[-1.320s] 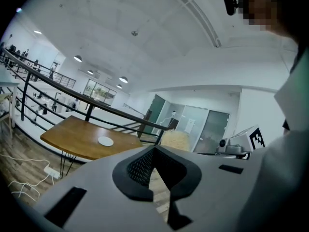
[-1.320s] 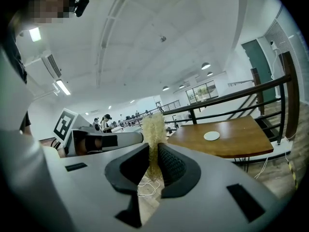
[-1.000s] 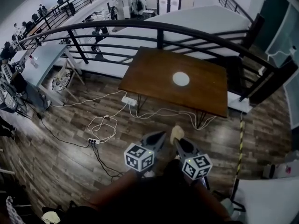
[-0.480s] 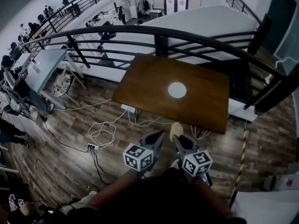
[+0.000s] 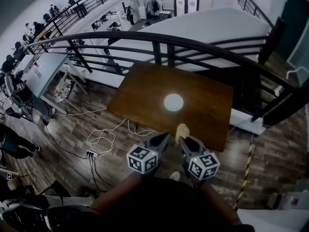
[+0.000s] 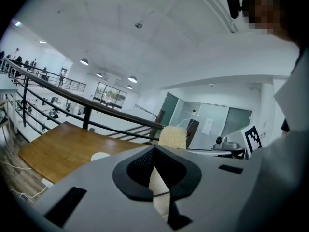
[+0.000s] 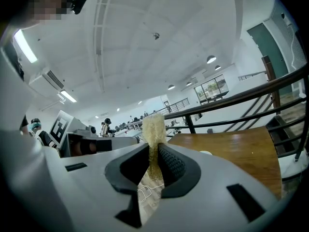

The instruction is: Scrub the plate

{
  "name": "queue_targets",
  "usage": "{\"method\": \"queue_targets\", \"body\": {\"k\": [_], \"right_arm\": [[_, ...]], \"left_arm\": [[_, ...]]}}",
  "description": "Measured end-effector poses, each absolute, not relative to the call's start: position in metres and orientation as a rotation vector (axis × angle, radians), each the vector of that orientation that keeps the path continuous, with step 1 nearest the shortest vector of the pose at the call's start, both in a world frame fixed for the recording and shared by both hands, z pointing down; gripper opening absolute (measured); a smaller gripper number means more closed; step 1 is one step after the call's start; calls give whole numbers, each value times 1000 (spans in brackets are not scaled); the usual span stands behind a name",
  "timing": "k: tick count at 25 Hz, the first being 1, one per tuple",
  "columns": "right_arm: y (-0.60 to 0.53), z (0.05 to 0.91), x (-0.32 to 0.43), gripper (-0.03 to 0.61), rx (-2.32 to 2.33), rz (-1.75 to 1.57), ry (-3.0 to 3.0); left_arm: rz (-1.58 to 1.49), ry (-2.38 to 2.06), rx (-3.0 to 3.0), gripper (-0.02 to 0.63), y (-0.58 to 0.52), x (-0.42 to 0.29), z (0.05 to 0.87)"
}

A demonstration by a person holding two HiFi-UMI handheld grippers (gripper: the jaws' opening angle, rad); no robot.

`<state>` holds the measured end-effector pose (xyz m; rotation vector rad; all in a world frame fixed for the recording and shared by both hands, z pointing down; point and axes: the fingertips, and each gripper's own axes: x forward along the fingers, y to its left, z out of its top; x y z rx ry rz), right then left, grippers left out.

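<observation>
We note left to right. Our left claw (image 5: 165, 137): jaws pressed together, nothing between, counter ahead. On dark brown wooden counter (image 5: 140, 93), round white plate (image 5: 173, 102) lies alone near middle, well apart from both claws. Our right claw (image 5: 185, 140), just beside left: pinching pale yellow fibrous scrub pad (image 5: 182, 130).

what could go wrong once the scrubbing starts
1. The plate lies loose on the table; the left gripper is shut and empty, so scrubbing may slide it.
2. The right gripper holds the sponge by one end; pressing might pull it out.
3. Cables lie on the floor by the table: a trip hazard.
</observation>
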<state>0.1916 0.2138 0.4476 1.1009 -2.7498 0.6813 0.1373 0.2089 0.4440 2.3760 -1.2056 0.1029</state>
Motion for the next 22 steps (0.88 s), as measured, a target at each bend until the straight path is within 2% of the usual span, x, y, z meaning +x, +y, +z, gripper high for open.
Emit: {"method": "queue_targets", "body": {"k": [13,22], "right_arm": [[120,466,214,55,1186,701,-2680],[15,465,165,55,1322,701,-2613]], "left_arm": [[90,-1117,2390,9,103,158,463],[106,-994,2436,9,-13,108,465]]}}
